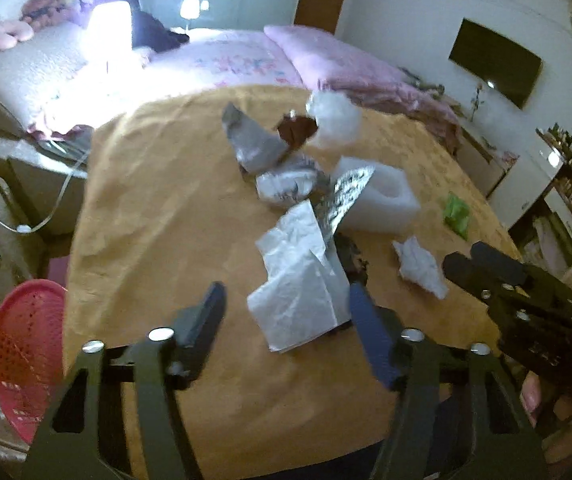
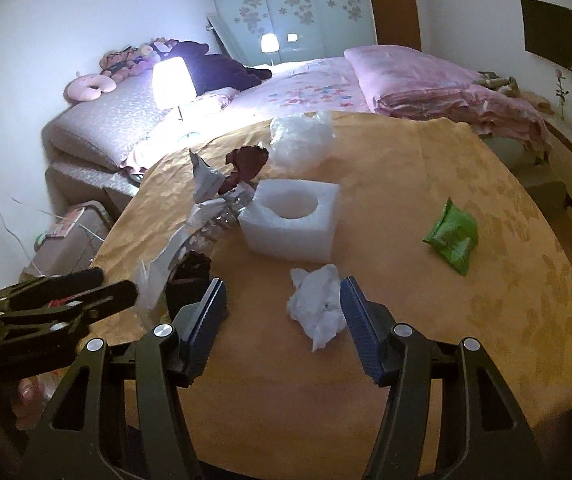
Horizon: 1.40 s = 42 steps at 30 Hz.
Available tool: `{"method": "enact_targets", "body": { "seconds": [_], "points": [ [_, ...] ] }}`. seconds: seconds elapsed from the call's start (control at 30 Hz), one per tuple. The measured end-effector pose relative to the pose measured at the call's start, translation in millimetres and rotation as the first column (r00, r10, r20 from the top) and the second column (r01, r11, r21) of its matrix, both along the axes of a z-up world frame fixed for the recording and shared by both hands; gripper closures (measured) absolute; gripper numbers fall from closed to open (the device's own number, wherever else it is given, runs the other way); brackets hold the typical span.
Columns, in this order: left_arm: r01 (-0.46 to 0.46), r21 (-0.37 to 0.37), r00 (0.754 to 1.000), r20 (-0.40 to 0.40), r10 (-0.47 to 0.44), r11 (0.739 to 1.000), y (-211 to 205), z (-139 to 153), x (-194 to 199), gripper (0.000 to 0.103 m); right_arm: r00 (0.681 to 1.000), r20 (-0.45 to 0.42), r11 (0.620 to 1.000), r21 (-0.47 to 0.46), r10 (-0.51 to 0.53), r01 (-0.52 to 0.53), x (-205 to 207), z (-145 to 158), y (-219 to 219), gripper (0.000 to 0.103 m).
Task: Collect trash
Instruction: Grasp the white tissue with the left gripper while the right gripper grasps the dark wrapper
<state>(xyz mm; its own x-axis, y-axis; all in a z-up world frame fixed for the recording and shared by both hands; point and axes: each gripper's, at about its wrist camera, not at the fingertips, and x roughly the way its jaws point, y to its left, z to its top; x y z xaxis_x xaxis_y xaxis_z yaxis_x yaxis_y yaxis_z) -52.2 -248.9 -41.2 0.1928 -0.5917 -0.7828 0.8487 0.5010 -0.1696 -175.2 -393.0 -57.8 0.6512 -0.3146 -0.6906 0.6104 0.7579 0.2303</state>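
Trash lies on a round table with a tan cloth. My left gripper is open just above a flat sheet of white paper. My right gripper is open around a crumpled white tissue, which also shows in the left wrist view. Farther back lie a white foam block, a green wrapper, a grey bag, a brown wrapper, a printed foil wrapper and clear plastic.
A red mesh basket stands at the table's left edge. A bed with pink bedding and a lit lamp lies behind the table. A wall TV hangs at the right. The right gripper's body is at the left wrist view's right.
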Motion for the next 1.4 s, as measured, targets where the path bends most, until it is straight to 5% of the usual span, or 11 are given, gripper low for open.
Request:
{"method": "enact_targets", "body": {
  "seconds": [0.2, 0.3, 0.9, 1.1, 1.4],
  "points": [
    [0.004, 0.030, 0.998, -0.064, -0.002, 1.000, -9.3, -22.2, 8.9, 0.089, 1.000, -0.003, 1.000, 0.017, -0.006, 0.006, -2.6, -5.3, -3.6, 0.046],
    [-0.007, 0.018, 0.997, -0.073, 0.008, 1.000, -4.0, -25.1, 14.1, 0.096, 1.000, -0.006, 1.000, 0.026, -0.008, 0.008, -3.7, -7.8, -5.1, 0.046],
    [-0.134, -0.024, 0.991, -0.002, 0.134, 0.991, 56.9, 5.4, 36.8, 0.099, 1.000, -0.011, 0.999, 0.038, 0.020, -0.020, -2.3, -10.5, -3.3, 0.046],
    [-0.180, -0.048, 0.980, 0.077, 0.183, 0.982, 79.6, 26.2, 43.3, 0.099, 0.996, -0.018, 0.996, 0.033, 0.085, -0.084, 11.7, -12.1, 9.7, 0.046],
    [-0.220, -0.063, 0.971, 0.086, 0.225, 0.973, 99.7, 34.8, 51.5, 0.099, 0.979, -0.037, 0.979, 0.049, 0.201, -0.199, 49.8, -20.2, 22.7, 0.046]
  ]
}}
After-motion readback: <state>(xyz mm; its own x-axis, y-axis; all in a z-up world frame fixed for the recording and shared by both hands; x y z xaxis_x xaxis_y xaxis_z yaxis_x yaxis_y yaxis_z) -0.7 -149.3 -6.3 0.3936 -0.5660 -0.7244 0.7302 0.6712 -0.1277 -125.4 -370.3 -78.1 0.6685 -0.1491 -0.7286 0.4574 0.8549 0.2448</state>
